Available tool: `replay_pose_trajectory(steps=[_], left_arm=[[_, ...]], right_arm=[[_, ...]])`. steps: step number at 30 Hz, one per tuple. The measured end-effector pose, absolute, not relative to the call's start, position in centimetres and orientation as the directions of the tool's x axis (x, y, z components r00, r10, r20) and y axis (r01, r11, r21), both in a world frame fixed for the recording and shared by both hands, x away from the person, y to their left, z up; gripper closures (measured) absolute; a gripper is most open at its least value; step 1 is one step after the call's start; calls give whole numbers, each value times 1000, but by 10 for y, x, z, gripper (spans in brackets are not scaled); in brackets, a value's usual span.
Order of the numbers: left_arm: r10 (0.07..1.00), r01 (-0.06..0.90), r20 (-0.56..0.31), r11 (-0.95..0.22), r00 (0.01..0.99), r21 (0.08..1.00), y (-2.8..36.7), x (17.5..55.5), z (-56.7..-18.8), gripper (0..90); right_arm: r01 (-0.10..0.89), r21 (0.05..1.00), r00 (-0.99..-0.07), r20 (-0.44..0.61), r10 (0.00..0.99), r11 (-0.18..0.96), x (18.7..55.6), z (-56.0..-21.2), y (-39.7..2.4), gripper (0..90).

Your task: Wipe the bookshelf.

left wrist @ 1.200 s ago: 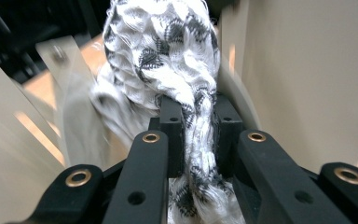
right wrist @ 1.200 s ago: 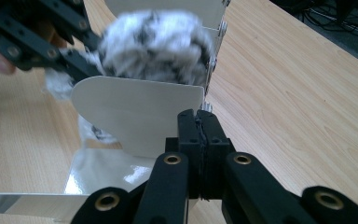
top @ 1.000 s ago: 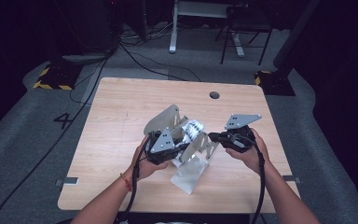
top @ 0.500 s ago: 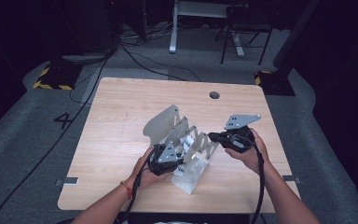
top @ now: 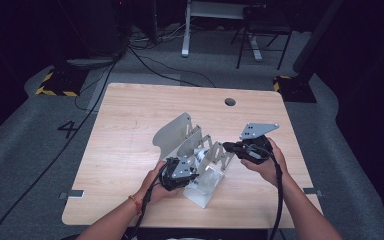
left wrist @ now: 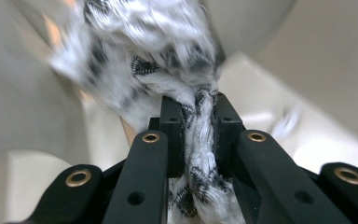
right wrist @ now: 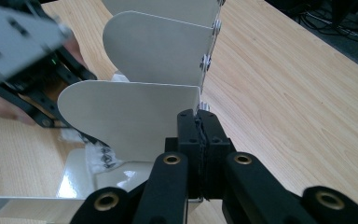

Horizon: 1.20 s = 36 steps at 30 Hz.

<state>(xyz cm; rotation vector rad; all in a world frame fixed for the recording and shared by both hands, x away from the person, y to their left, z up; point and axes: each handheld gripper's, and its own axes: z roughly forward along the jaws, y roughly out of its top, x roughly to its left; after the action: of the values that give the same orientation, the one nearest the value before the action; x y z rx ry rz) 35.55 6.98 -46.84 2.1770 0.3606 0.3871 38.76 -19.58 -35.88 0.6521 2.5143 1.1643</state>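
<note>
The left gripper (left wrist: 198,140) is clamped on a black-and-white cloth (left wrist: 158,51), which hangs down between two plates of the white divider rack (top: 202,160) on the bench (top: 130,130). The right gripper (right wrist: 200,140) pinches, it seems, the edge of the near plate (right wrist: 130,116), so the cloth lies just left of it.

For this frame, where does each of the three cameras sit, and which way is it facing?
High view: above the person's side, looking forward and down on the table; forearms and both hands show.
Left gripper view: on the left gripper, looking along jaws shut on black-and-white cloth.
Right gripper view: on the right gripper, jaws clamping a divider of the white rack.
Shared: rack, cloth.
</note>
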Motion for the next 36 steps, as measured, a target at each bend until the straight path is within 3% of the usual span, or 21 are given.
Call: replay_pose_trajectory(steps=[5,12,29,36], left_arm=[[397,59,147,-462,906,885,76,354,-440,792],[402,12,166,-404,900,915,83,352,-416,791],[323,95,158,-644,933,759,72,346,-475,790],[332,86,175,-642,927,762,74,347,-471,789]], right_arm=[[277,775,-855,-72,514,568,387,-359,-196,894],[276,773,-855,-73,513,571,388,-360,-196,893],[276,772,-856,-74,512,573,388,-359,-196,893],[275,773,-855,-76,513,572,387,-360,-196,893]])
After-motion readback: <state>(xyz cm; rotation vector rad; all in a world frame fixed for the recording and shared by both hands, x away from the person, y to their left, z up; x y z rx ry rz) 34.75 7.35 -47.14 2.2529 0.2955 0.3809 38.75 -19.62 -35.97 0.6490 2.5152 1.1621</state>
